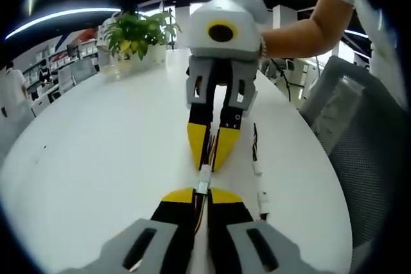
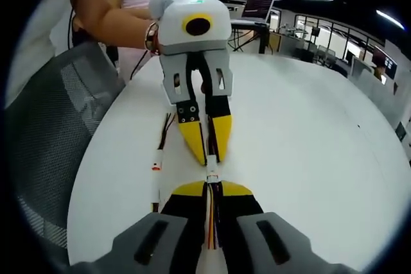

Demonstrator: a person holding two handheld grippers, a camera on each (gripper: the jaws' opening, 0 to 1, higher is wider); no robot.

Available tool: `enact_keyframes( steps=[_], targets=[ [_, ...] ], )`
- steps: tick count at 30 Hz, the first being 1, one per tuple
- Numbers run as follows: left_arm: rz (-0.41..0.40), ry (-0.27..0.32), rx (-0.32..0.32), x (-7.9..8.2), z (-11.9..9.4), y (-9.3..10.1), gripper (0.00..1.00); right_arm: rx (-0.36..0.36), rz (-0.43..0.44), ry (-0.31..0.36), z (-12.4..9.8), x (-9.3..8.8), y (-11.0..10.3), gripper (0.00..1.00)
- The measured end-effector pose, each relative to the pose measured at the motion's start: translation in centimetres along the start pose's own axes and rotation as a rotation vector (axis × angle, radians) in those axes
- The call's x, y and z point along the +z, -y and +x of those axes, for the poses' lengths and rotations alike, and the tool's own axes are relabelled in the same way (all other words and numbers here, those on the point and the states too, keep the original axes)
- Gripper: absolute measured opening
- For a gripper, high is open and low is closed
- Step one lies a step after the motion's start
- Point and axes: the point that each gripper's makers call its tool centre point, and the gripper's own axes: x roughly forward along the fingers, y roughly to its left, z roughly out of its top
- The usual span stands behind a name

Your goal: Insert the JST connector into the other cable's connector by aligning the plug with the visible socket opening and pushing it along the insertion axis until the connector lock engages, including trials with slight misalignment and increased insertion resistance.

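**Between the yellow tips: plug meeting socket**

Between the two facing grippers, just above the white tabletop [image 1: 96,158], the white JST connector [image 1: 203,178] sits at the meeting point of both cables. Seen from the left gripper view, the left gripper [image 1: 201,196] is pinched on its multicoloured cable [image 1: 200,213] right behind that connector; the right gripper [image 1: 210,152] comes from the far side, its yellow tips closed on its own lead. From the right gripper view the same joint appears as a small white block [image 2: 211,176] between the right gripper [image 2: 212,189] and the left gripper [image 2: 207,149]. Whether the lock has caught is too small to tell.

Beside the connector, toward the mesh chair [image 1: 359,152], a spare cable [image 1: 258,168] lies loose on the tabletop. Farther off stands a potted plant [image 1: 138,33].

Risk, as I judge it: both grips sit on thin wire or housing edges, so a push slightly off the insertion axis could cock the plug, bend pins, or let the cable slip through the tips instead of seating the latch.
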Motion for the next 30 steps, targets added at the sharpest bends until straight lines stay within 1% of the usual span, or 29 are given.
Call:
enact_keyframes(
  steps=[5, 13, 20, 24, 30],
  targets=[
    [-0.003, 0.009, 0.003, 0.3, -0.2, -0.4, 0.0, -0.002, -0.006, 0.003, -0.2, 0.2, 0.4, 0.03],
    [0.006, 0.006, 0.005, 0.6, -0.2, -1.2, 0.0, -0.008, -0.014, 0.003, -0.4, 0.5, 1.2, 0.03],
    [0.008, 0.013, 0.013, 0.9, -0.1, -2.4, 0.0, -0.018, -0.025, 0.002, -0.6, 0.6, 2.3, 0.03],
    [0.015, 0.008, 0.012, 1.0, 0.1, -2.9, 0.0, -0.021, -0.025, 0.001, -0.5, 0.5, 3.1, 0.03],
    [0.006, 0.01, 0.017, 0.9, 0.2, -3.6, 0.0, -0.022, -0.029, -0.001, -0.3, 0.5, 3.8, 0.03]
  ],
)
